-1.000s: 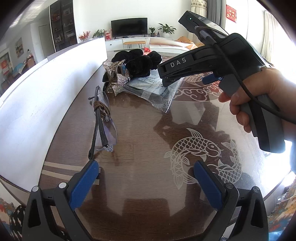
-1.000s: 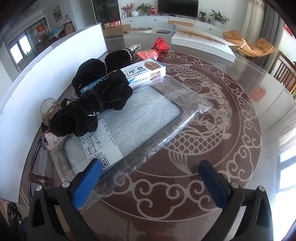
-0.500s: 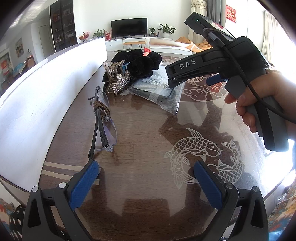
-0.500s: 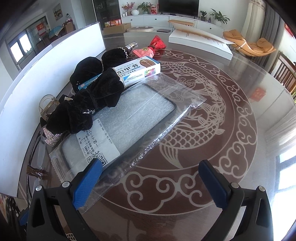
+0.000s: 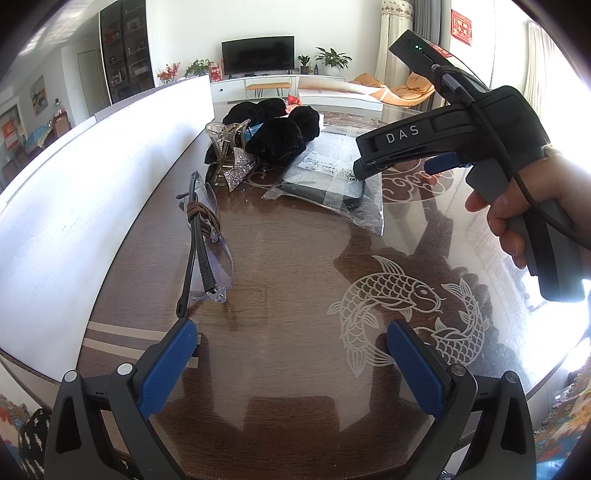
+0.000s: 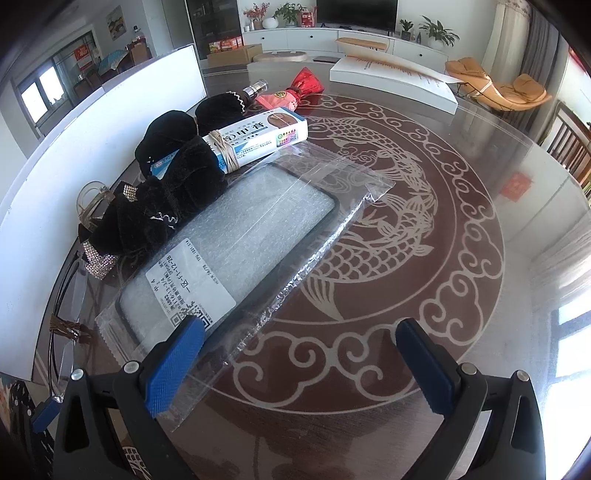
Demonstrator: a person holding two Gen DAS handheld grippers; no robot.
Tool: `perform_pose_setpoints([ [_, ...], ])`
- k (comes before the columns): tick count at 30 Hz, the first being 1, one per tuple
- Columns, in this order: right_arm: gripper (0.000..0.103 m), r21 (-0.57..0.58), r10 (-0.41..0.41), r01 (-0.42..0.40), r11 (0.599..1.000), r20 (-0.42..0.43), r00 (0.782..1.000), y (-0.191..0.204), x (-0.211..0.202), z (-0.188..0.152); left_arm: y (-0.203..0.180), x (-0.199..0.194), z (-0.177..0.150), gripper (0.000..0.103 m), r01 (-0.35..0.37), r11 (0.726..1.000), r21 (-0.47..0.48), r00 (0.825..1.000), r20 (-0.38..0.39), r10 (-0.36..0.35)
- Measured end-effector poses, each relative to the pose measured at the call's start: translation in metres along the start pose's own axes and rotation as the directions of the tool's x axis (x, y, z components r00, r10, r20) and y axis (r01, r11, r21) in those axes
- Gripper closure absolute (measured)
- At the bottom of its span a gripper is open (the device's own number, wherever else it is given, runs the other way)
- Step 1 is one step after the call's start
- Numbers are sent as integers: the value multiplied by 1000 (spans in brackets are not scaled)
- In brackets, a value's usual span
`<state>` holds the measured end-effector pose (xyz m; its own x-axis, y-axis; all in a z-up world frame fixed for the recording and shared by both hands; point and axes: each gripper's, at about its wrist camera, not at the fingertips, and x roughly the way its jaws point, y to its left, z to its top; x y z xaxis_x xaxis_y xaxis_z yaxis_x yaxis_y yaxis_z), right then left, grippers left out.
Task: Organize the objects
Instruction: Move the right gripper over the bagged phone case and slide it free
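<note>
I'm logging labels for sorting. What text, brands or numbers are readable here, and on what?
"DAS": white letters on the side of the right tongs.
"12-28": part of the upside-down print on the white sticker of the bagged phone case; the rest and its QR code are too small.
White box: large Chinese characters, upside down, not legible.
Red wall sign: blurred.

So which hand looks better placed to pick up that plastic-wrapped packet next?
Probably the right. The right gripper has its jaws open with the clear-bagged packet directly below its left pad. The left gripper sits further back, nearer the glasses.
</note>
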<state>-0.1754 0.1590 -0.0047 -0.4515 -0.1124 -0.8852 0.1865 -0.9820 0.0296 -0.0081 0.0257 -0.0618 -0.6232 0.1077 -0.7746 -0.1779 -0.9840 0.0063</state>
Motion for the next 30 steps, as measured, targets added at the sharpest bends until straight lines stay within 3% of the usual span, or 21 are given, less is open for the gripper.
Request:
perform_pose_setpoints([
  [15,0,91,-8,11,996,-33,999,-63,-22,-43,1,0,1,0,0,1000,-1,1000,5,0],
  [17,0,96,-53,56,994,-42,998,-67,-31,-44,1,1,2,0,-3,1000,-3,1000,7,3],
  [21,0,73,-37,35,997,34,999,-57,-52,-32,2,2,3,0,-4,1000,-5,1000,9,4],
  [25,0,53,1,1,999,-36,999,-31,-28,-10,0,-3,-2,0,-3,1000,-3,1000,11,3],
  [30,0,97,-8,12,995,-45,999,-18,-2,2,0,-5,-5,0,-4,1000,-4,1000,9,4],
])
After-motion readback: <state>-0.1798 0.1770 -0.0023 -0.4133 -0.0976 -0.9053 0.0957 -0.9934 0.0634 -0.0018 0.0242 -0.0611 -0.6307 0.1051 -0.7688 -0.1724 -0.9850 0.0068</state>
